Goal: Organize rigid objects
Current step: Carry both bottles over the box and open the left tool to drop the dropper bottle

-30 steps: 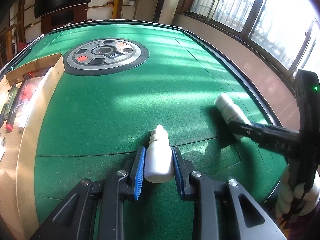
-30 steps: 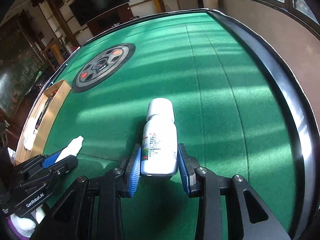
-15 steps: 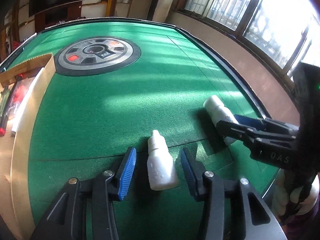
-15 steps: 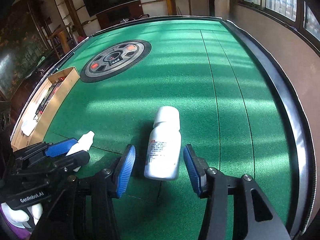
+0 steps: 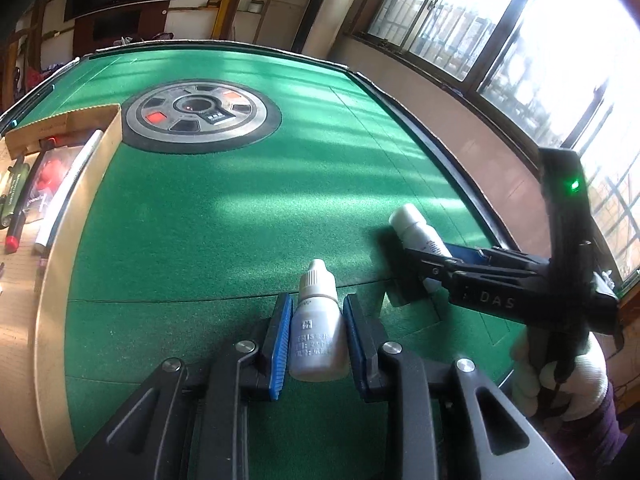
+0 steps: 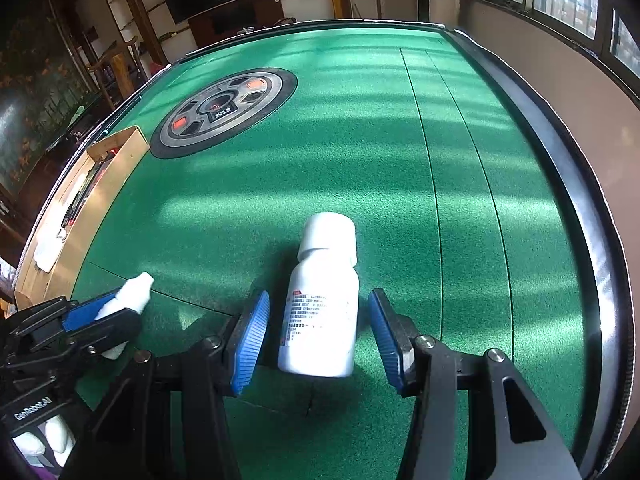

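Observation:
A small white dropper bottle (image 5: 318, 332) lies on the green felt table, and my left gripper (image 5: 316, 334) is shut on its body, nozzle pointing away. It also shows in the right wrist view (image 6: 128, 296). A larger white pill bottle (image 6: 322, 312) with a printed label lies on the felt between the open jaws of my right gripper (image 6: 318, 334), with gaps on both sides. The pill bottle (image 5: 416, 232) and the right gripper (image 5: 436, 264) show at the right of the left wrist view.
A cardboard box (image 5: 60, 184) holding pens and packets lies along the table's left edge. A round grey panel (image 5: 200, 114) with orange buttons is set in the table's middle. The table's black rim (image 6: 576, 216) runs along the right.
My left gripper, open half a second ago, has closed again on the dropper bottle. My right gripper opened a second ago and stays open around the pill bottle.

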